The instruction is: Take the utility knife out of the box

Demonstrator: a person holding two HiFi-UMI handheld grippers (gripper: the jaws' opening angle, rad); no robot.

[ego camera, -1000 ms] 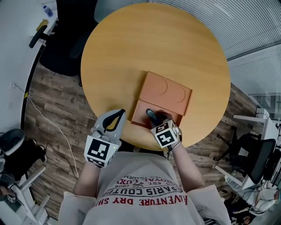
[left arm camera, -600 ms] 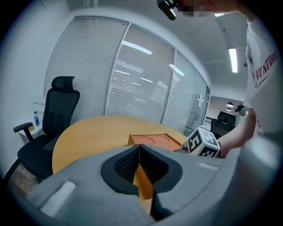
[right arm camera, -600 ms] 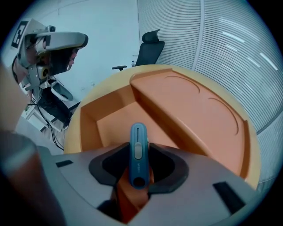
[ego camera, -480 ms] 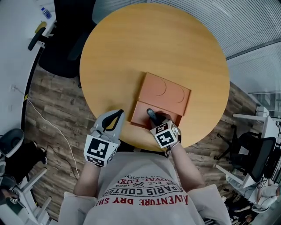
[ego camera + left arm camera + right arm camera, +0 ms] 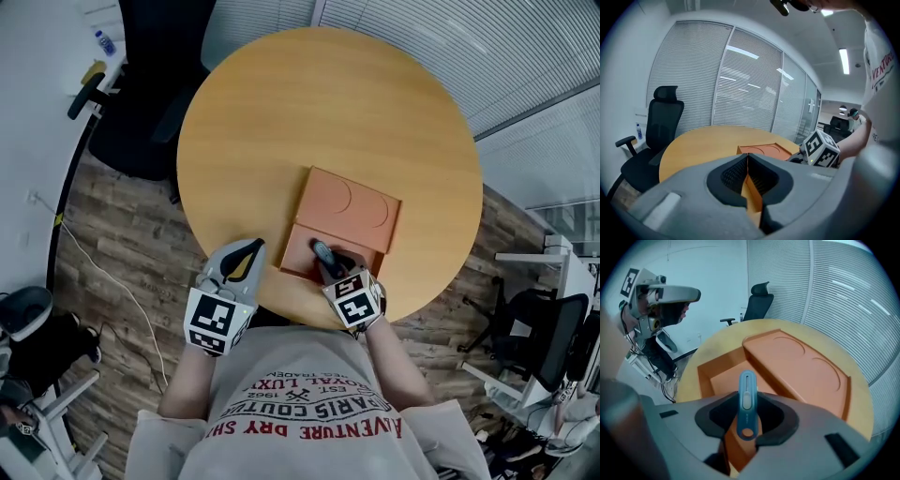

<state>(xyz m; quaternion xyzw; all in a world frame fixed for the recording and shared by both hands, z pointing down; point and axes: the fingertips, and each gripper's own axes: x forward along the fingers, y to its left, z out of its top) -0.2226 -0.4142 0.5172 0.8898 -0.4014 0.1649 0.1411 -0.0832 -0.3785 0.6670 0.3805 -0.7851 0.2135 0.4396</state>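
The left claw [image 5: 747, 157] has its dark ribbed pads pressed together with nothing between them. Beyond its tips lies a round wooden desk [image 5: 698, 140] carrying a flat orange box [image 5: 764, 149]. A marker cube [image 5: 820, 149] sits just right of the box. A black office chair [image 5: 658, 129] stands left, before slatted blinds [image 5: 740, 84].

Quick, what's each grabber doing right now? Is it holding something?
Left gripper: shut, holding nothing.
Right gripper: jaws have just been closing, now gripping the blue utility knife over the box.
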